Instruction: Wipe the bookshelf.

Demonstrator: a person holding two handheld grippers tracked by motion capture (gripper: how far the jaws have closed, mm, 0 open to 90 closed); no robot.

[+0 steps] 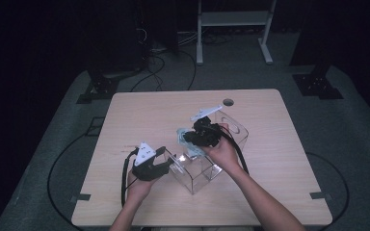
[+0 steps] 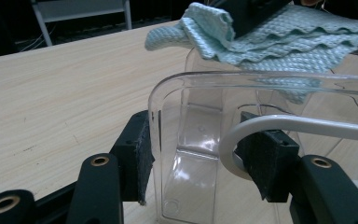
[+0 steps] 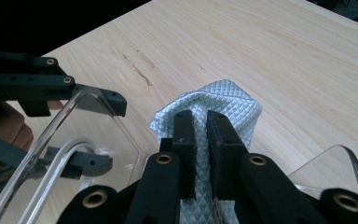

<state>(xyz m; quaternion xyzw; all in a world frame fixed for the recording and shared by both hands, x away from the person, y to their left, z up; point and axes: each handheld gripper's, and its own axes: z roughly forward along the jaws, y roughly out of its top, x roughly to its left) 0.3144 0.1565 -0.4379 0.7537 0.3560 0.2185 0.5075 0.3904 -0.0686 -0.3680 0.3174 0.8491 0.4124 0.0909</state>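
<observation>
Nearest the lens: two black jaws of the left gripper (image 2: 200, 158) are rising from the bottom of the left gripper view, their pads sitting on either side of the clear box wall.
Left gripper: it is clamping the rim of the clear plastic box (image 2: 205, 154), one pad outside the wall, the other inside beside a white curved handle (image 2: 279, 126); in the high view it is sitting at lower centre-left (image 1: 166, 166).
Right gripper: its jaws are clenching a pale blue cloth (image 3: 209, 121), pads nearly together with the fabric pinched between them (image 3: 200, 126); in the high view it is hovering at the centre of the frame (image 1: 188, 139).
Cloth: it is hanging folded over the box's upper rim, at the top right of the left gripper view (image 2: 270, 42).
Box: it is standing on the counter (image 1: 139, 115), in the middle of the high view, under both grippers.
Counts: two grippers, two hands, one cloth, one clear box, one counter.
Writing: no lettering is proving readable on the cloth, the box or the grippers.
Counter: light wood grain is showing, with a round hole (image 1: 228, 102) near its far edge.
</observation>
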